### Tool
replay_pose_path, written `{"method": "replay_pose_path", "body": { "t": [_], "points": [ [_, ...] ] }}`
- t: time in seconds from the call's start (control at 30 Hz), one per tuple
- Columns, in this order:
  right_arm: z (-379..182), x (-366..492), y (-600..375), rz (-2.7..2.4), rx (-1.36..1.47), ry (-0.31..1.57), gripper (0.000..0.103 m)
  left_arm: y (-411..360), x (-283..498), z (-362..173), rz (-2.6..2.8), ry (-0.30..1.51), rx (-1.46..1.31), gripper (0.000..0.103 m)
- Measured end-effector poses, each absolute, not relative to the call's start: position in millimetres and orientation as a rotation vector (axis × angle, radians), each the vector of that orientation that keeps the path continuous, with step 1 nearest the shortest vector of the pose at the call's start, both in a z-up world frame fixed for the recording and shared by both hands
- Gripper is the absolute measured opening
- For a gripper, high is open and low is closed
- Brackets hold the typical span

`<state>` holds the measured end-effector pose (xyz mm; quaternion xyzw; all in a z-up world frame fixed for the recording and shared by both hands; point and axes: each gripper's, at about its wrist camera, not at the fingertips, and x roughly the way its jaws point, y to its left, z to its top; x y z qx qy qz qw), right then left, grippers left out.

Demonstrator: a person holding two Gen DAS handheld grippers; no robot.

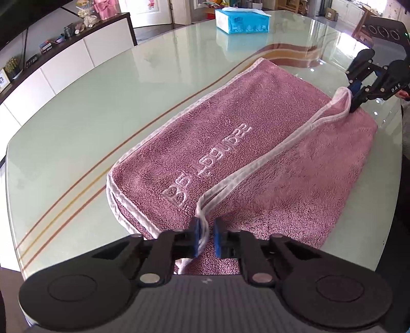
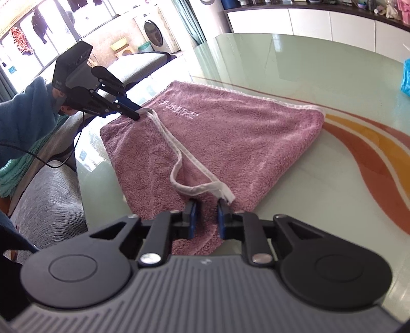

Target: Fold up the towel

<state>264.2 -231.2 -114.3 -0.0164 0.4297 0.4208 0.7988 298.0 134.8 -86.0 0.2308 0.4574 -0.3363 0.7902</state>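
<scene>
A pink towel (image 1: 230,133) with a white hem and embossed lettering lies folded on the pale green glass table (image 1: 102,102). In the left wrist view my left gripper (image 1: 206,222) is shut on the hem at the near corner of the upper layer. At the far right, my right gripper (image 1: 352,98) is shut on the other corner of that hem, which is lifted slightly off the layer below. In the right wrist view the towel (image 2: 243,133) bunches between the right gripper's (image 2: 207,205) blue pads. The left gripper (image 2: 137,115) pinches the far hem corner there.
A blue tissue box (image 1: 242,20) stands at the table's far side, and its edge shows as a blue patch (image 2: 406,76) at the right. A white sideboard (image 1: 64,64) runs along the left wall. A grey sofa (image 2: 51,192) and a person's blue sleeve (image 2: 20,115) are beside the table.
</scene>
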Motion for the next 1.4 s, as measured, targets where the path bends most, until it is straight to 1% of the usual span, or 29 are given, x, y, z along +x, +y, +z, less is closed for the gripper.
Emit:
{"method": "replay_pose_path", "body": {
  "t": [0.33, 0.43, 0.5, 0.57, 0.63, 0.73, 0.8, 0.87, 0.97, 1.2, 1.4],
  "points": [
    [-106, 257, -231, 0.900, -0.024, 0.881, 0.010, 129, 293, -85, -0.708, 0.984, 0.533, 0.007],
    [-108, 257, -228, 0.894, -0.029, 0.888, 0.010, 125, 294, -86, -0.710, 0.995, 0.563, 0.011],
    [-110, 259, -226, 0.888, -0.034, 0.898, 0.010, 123, 295, -87, -0.710, 1.001, 0.584, 0.020],
    [-112, 261, -226, 0.883, -0.035, 0.902, 0.010, 122, 297, -87, -0.706, 1.007, 0.587, 0.023],
    [-114, 262, -227, 0.880, -0.036, 0.906, 0.011, 125, 300, -87, -0.710, 1.019, 0.571, 0.024],
    [-117, 264, -228, 0.870, -0.035, 0.914, 0.012, 129, 304, -87, -0.721, 1.038, 0.536, 0.022],
    [-119, 264, -229, 0.869, -0.029, 0.914, 0.012, 131, 306, -87, -0.725, 1.048, 0.505, 0.015],
    [-120, 264, -229, 0.874, -0.027, 0.912, 0.011, 132, 305, -87, -0.724, 1.046, 0.494, 0.011],
    [-119, 262, -230, 0.877, -0.026, 0.905, 0.010, 132, 301, -85, -0.714, 1.033, 0.486, 0.007],
    [-104, 253, -235, 0.890, 0.006, 0.849, 0.009, 136, 290, -69, -0.712, 1.016, 0.465, 0.007],
    [-83, 244, -235, 0.908, -0.004, 0.786, 0.009, 138, 279, -45, -0.706, 0.972, 0.472, 0.007]
  ]
}}
